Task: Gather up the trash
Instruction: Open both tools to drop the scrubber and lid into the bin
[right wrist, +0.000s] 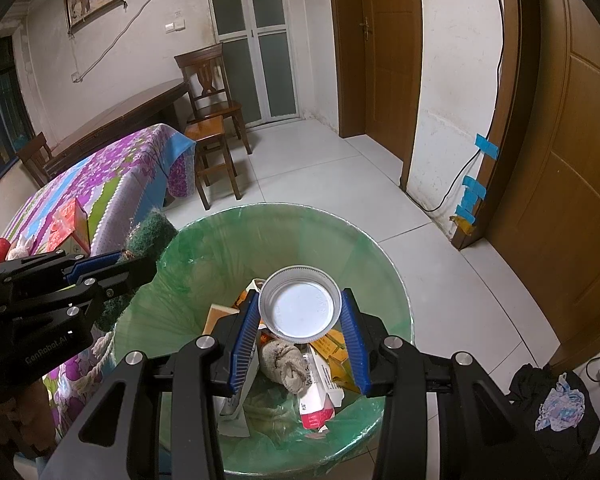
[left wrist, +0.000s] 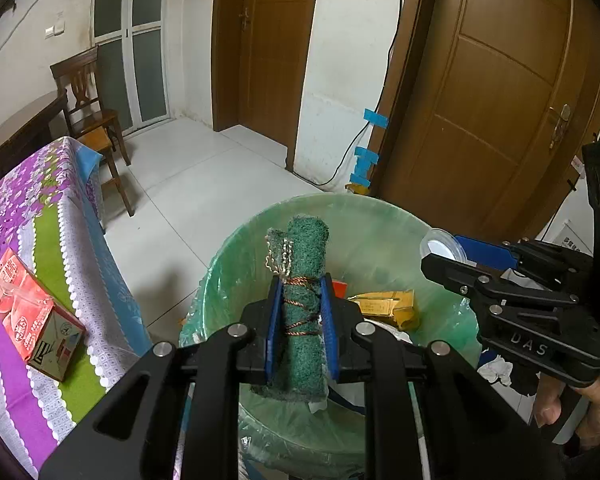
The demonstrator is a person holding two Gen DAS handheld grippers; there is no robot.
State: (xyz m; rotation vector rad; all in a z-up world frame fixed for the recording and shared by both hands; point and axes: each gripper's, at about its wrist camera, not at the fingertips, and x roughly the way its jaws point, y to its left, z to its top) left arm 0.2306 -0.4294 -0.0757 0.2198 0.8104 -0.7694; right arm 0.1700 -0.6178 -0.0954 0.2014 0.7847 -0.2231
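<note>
My left gripper (left wrist: pixel 301 312) is shut on a rolled green scouring cloth (left wrist: pixel 305 280) tied with brown string, held over the green-lined trash bin (left wrist: pixel 380 216). My right gripper (right wrist: pixel 300 320) is shut on a clear plastic lid (right wrist: pixel 300 305) with a white centre, held over the same bin (right wrist: pixel 228 232). The bin holds cartons, a yellow box (left wrist: pixel 388 304) and a grey rag (right wrist: pixel 284 364). Each gripper shows in the other's view: the right one (left wrist: pixel 452 258) and the left one (right wrist: pixel 140 260).
A table with a purple flowered cloth (left wrist: pixel 40 208) stands left of the bin, with a red carton (left wrist: pixel 32 316) on it. Wooden chairs (right wrist: pixel 212 112) and doors (left wrist: pixel 492 100) stand behind. A black bag with crumpled paper (right wrist: pixel 556 400) lies on the floor at right.
</note>
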